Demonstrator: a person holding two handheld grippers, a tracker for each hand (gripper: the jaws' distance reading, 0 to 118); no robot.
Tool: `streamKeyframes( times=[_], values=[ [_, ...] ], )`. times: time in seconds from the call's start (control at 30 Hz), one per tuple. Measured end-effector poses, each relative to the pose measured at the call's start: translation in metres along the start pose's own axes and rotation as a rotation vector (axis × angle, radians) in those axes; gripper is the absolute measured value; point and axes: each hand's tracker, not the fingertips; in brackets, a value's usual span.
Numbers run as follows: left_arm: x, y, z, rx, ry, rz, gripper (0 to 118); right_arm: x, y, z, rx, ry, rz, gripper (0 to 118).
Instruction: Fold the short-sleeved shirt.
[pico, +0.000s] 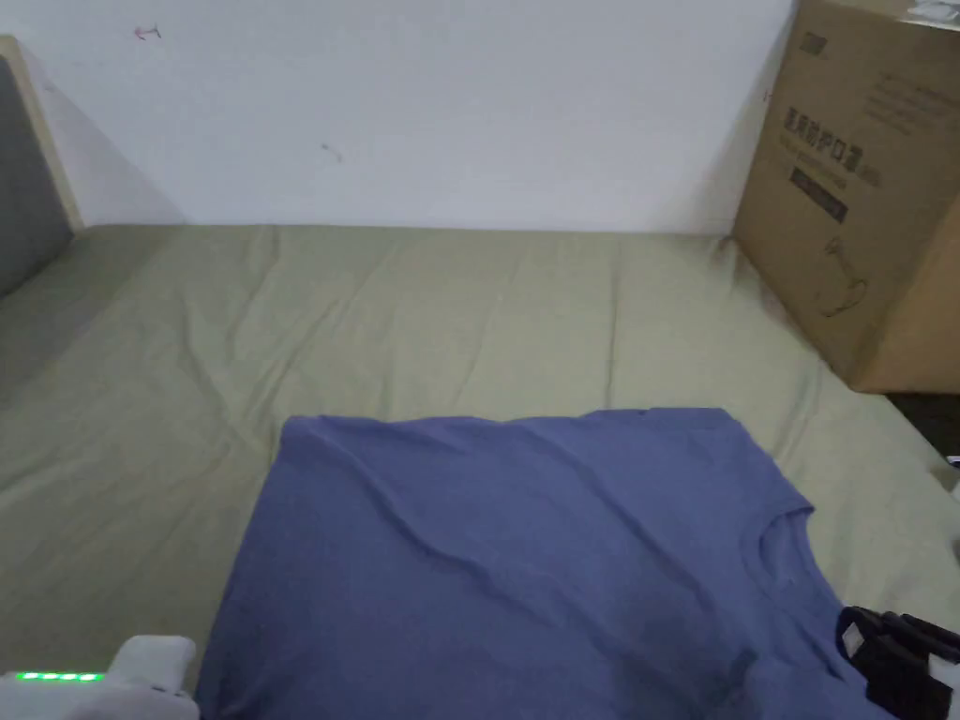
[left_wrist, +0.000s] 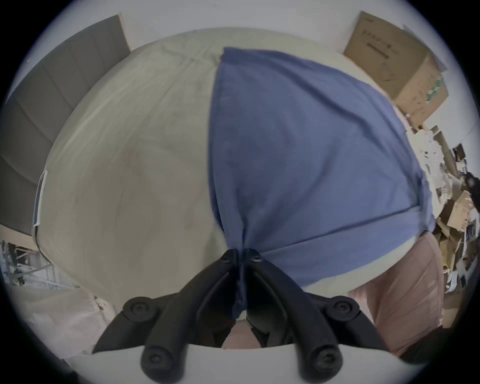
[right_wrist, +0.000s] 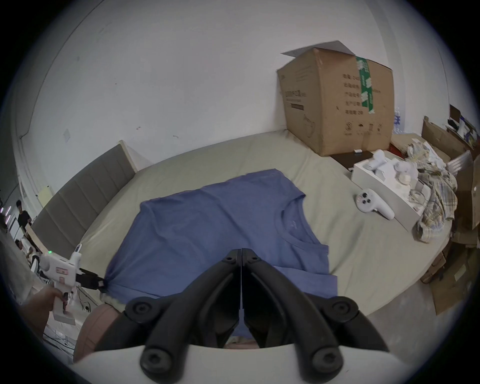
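A pale green bedsheet (pico: 487, 309) covers the bed, creased in long soft folds. A large cardboard box (pico: 862, 197) stands at its far right corner against the white wall (pico: 422, 103), sealed with green tape (right_wrist: 365, 85). A grey padded headboard (right_wrist: 85, 192) runs along the left. A white handheld controller (right_wrist: 372, 207) lies on the sheet beside a white tray (right_wrist: 384, 181), and a plaid cloth (right_wrist: 436, 205) is heaped near it.

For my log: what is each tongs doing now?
Left tongs: closed on the blue shirt.
Right tongs: closed; whether they pinch the shirt cannot be told.
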Motion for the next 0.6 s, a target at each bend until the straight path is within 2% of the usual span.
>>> streamKeyframes(
  times=[0.1, 0.13, 0.17, 0.2, 0.23, 0.33, 0.43, 0.5, 0.53, 0.6],
  values=[
    [0.012, -0.003, 0.006, 0.011, 0.020, -0.032, 4, 0.033, -0.002, -0.013, -0.097, -0.033, -0.052, 1],
    [0.014, -0.003, 0.009, 0.017, 0.030, -0.037, 4, 0.044, -0.003, -0.019, -0.143, -0.052, -0.064, 9],
    [0.014, -0.002, 0.012, 0.020, 0.030, -0.037, 4, 0.054, -0.004, -0.029, -0.218, -0.077, -0.068, 36],
    [0.020, -0.002, 0.018, 0.030, 0.024, -0.030, 4, 0.065, -0.007, -0.039, -0.300, -0.105, -0.077, 79],
    [0.020, -0.001, 0.022, 0.038, 0.011, -0.017, 4, 0.076, -0.015, -0.051, -0.394, -0.122, -0.083, 100],
    [0.021, 0.003, 0.032, 0.049, -0.004, -0.004, 4, 0.102, -0.036, -0.071, -0.512, -0.134, -0.143, 100],
    [0.023, 0.004, 0.037, 0.054, 0.011, -0.017, 4, 0.112, -0.055, -0.093, -0.656, -0.191, -0.093, 99],
    [0.022, 0.006, 0.037, 0.051, 0.019, -0.016, 4, 0.109, -0.062, -0.097, -0.705, -0.187, -0.054, 96],
    [0.021, 0.006, 0.036, 0.045, 0.018, -0.008, 4, 0.102, -0.058, -0.094, -0.676, -0.185, 0.019, 79],
    [0.017, 0.006, 0.033, 0.034, 0.022, 0.006, 4, 0.094, -0.055, -0.092, -0.668, -0.183, 0.114, 13]
  ],
)
